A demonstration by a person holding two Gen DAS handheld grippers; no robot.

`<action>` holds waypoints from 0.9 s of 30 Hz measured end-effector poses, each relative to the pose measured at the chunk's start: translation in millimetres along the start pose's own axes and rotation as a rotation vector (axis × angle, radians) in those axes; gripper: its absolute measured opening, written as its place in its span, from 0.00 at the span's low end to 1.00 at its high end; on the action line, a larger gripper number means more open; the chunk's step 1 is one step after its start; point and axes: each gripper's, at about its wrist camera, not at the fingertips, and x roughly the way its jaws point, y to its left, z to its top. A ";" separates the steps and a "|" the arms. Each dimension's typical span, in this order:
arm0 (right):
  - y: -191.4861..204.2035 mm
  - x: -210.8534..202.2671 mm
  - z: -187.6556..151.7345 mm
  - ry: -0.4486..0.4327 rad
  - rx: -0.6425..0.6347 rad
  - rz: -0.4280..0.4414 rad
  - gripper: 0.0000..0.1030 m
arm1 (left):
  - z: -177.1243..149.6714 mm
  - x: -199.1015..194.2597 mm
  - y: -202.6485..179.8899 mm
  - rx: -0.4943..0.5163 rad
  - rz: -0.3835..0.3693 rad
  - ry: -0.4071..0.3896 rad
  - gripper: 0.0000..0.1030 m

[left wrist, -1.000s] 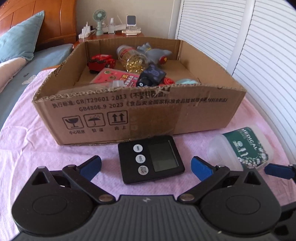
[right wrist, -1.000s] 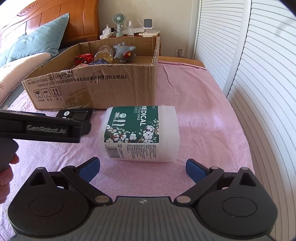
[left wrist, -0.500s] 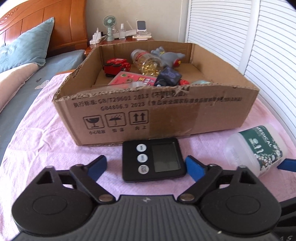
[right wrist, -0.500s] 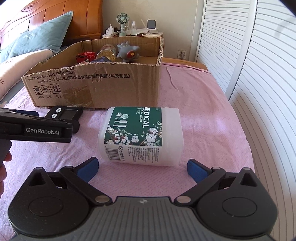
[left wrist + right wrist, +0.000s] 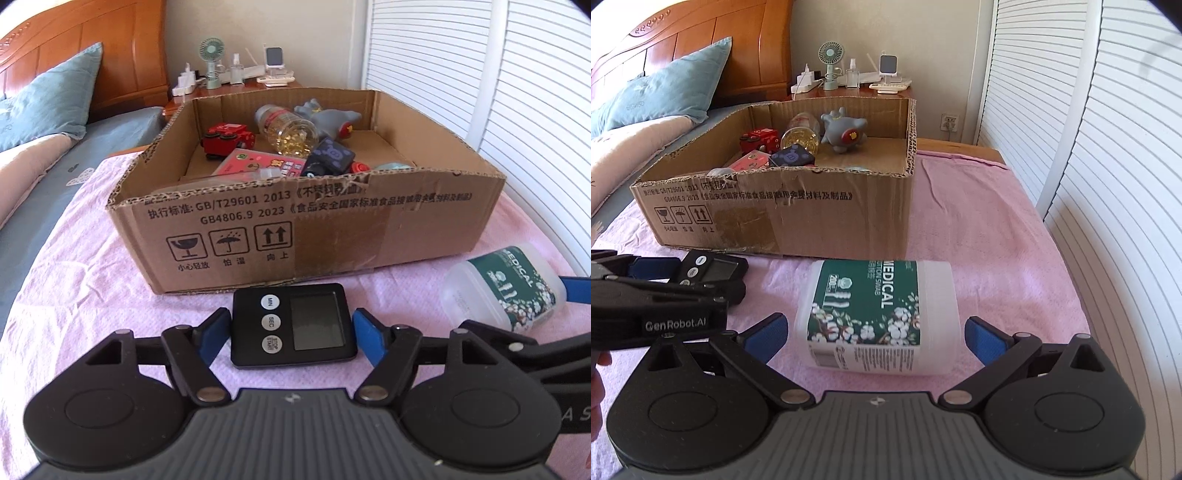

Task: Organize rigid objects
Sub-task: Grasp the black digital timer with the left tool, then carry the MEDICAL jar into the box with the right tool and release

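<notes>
The left gripper [image 5: 290, 332] is closing its jaws around the black timer [image 5: 291, 326], which is lying flat on the pink bedspread [image 5: 74, 295] just in front of the cardboard box [image 5: 369, 236]; the blue pads are sitting right at its sides, though firm contact is unclear. The right gripper [image 5: 877, 330] is holding its jaws apart around the cotton-swab container [image 5: 879, 317], lying on its side, untouched.

Surface: bed [image 5: 997, 229] spread with a pink cloth [image 5: 74, 280].
Cardboard box [image 5: 332, 229]: sits on the cloth, open at the top.
Black timer [image 5: 291, 325]: lies flat, face up, just before the box's printed wall.
White container [image 5: 879, 317]: on its side on the cloth, green MEDICAL label up, beside the timer and near the box's corner.
</notes>
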 end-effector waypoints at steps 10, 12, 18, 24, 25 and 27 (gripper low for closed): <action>4.9 11.1 6.7 0.025 -0.031 -0.019 0.99 | 1.2 -1.5 7.7 0.005 -0.011 0.011 0.68; 7.3 13.4 7.4 0.034 -0.043 -0.024 0.98 | 1.1 -2.2 10.0 0.013 -0.015 0.017 0.68; 10.1 18.1 9.8 0.061 -0.067 -0.037 0.85 | 3.3 -1.7 16.3 0.039 -0.039 0.034 0.68; 5.6 11.4 14.9 0.065 -0.106 0.000 0.85 | 7.0 -4.4 23.1 0.099 -0.083 0.064 0.68; 4.8 9.2 16.0 0.064 -0.117 0.012 0.85 | 7.9 -5.9 24.7 0.109 -0.092 0.066 0.68; 2.8 4.2 18.2 0.062 -0.129 0.035 0.84 | 8.6 -10.4 26.7 0.133 -0.100 0.068 0.68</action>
